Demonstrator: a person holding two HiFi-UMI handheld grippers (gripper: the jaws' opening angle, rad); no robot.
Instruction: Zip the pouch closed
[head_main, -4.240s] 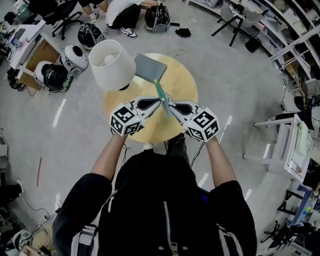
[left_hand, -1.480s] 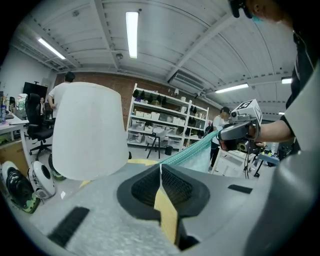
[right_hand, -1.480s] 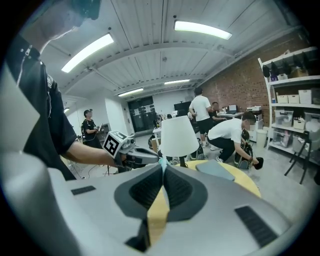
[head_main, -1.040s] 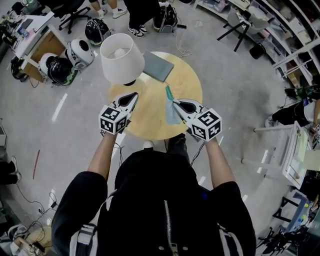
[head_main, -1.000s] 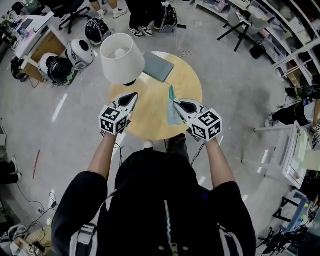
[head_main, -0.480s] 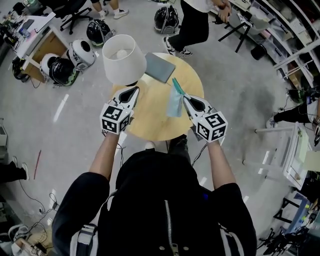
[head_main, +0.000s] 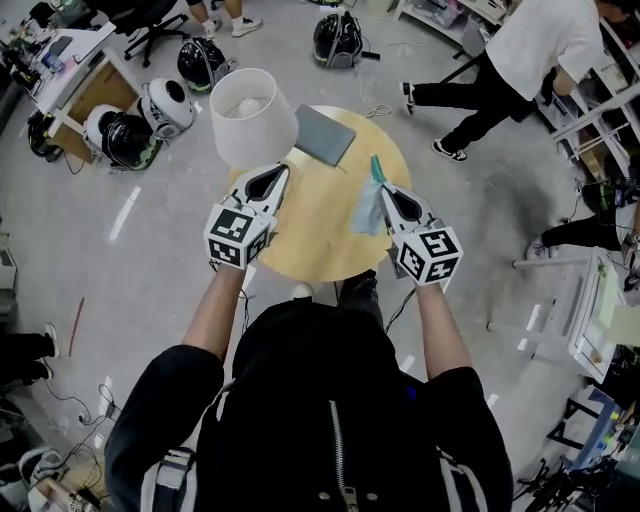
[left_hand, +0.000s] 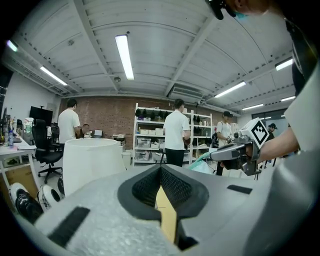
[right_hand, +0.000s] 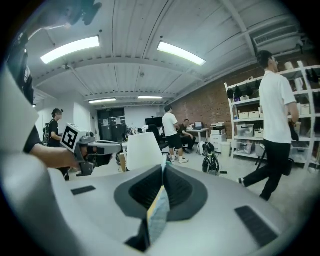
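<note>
Above the round table (head_main: 318, 228), the right tool (head_main: 385, 192) pinches the teal pouch (head_main: 368, 208).

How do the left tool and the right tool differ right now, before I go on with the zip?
The right tool is shut on the teal pouch; the left tool is shut on nothing. The left tool sits beside the white lampshade; the right tool is over the right side of the round table. Both point away from the person, above that table.
</note>
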